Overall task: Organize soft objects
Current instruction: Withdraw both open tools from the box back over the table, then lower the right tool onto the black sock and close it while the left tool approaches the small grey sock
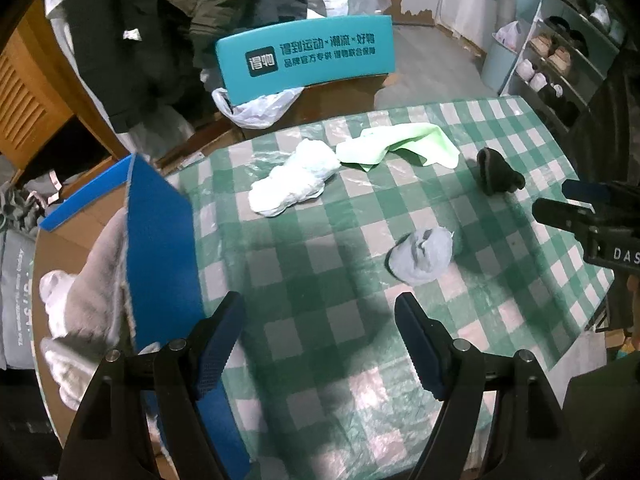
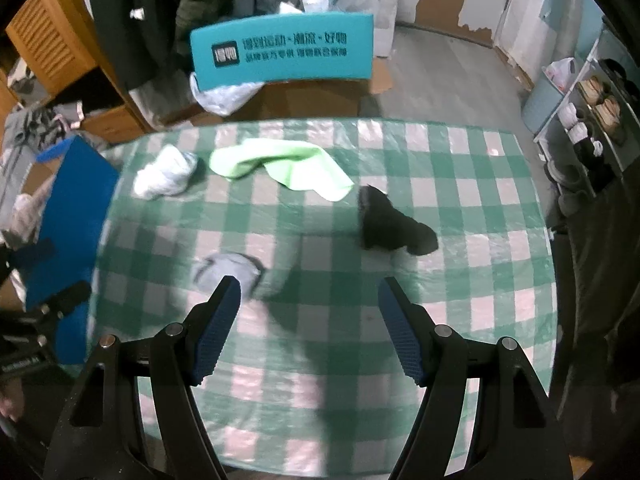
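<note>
On the green checked table (image 1: 320, 264) lie a white bundle (image 1: 294, 178), a light green cloth (image 1: 404, 144), a black sock (image 1: 498, 174) and a grey sock ball (image 1: 422, 256). A blue box (image 1: 160, 240) at the table's left edge holds grey and white soft items (image 1: 84, 308). My left gripper (image 1: 320, 320) is open and empty above the table, near the box. My right gripper (image 2: 310, 300) is open and empty, above the table in front of the grey sock ball (image 2: 228, 270) and black sock (image 2: 390, 224). The right gripper also shows at the left wrist view's right edge (image 1: 572, 208).
A teal chair back (image 1: 306, 60) with a plastic bag (image 1: 260, 108) stands beyond the table. Dark coats (image 1: 132, 40) hang at the back left beside a wooden cabinet (image 1: 32, 92). A shoe rack (image 1: 560, 52) stands at the right.
</note>
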Demonstrator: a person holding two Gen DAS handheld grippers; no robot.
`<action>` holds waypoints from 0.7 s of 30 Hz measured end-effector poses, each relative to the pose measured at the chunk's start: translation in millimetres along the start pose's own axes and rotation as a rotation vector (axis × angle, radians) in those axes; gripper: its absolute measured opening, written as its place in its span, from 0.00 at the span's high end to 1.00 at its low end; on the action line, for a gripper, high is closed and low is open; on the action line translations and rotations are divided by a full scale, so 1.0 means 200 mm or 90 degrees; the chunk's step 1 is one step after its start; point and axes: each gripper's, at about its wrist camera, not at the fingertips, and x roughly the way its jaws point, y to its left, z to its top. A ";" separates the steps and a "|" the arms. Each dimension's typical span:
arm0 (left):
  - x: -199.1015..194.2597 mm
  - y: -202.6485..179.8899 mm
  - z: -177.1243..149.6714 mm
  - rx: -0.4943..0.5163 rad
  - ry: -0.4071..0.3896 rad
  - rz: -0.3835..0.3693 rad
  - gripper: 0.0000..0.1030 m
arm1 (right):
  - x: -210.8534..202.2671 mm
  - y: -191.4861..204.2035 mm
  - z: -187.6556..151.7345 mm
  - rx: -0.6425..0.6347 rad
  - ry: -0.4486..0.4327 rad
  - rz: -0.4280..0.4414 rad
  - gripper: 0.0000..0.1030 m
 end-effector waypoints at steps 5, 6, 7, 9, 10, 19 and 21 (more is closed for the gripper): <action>0.09 -0.05 0.06 0.010 0.015 0.004 0.21 | 0.07 -0.08 0.01 -0.038 0.018 -0.016 0.31; 0.10 -0.06 0.07 0.009 0.019 0.004 0.21 | 0.09 -0.10 0.01 -0.035 0.023 -0.012 0.31; 0.12 -0.07 0.08 0.008 0.022 0.002 0.21 | 0.12 -0.13 0.02 -0.028 0.029 -0.007 0.31; 0.16 -0.08 0.11 0.004 0.029 -0.002 0.21 | 0.16 -0.17 0.04 -0.025 0.036 -0.007 0.31; 0.17 -0.09 0.12 0.001 0.030 -0.003 0.21 | 0.18 -0.18 0.05 -0.028 0.038 -0.011 0.31; 0.28 -0.11 0.20 -0.014 0.051 -0.024 0.21 | 0.34 -0.28 0.14 -0.038 0.043 -0.034 0.31; 0.30 -0.11 0.21 -0.022 0.054 -0.029 0.21 | 0.37 -0.28 0.15 -0.040 0.046 -0.033 0.31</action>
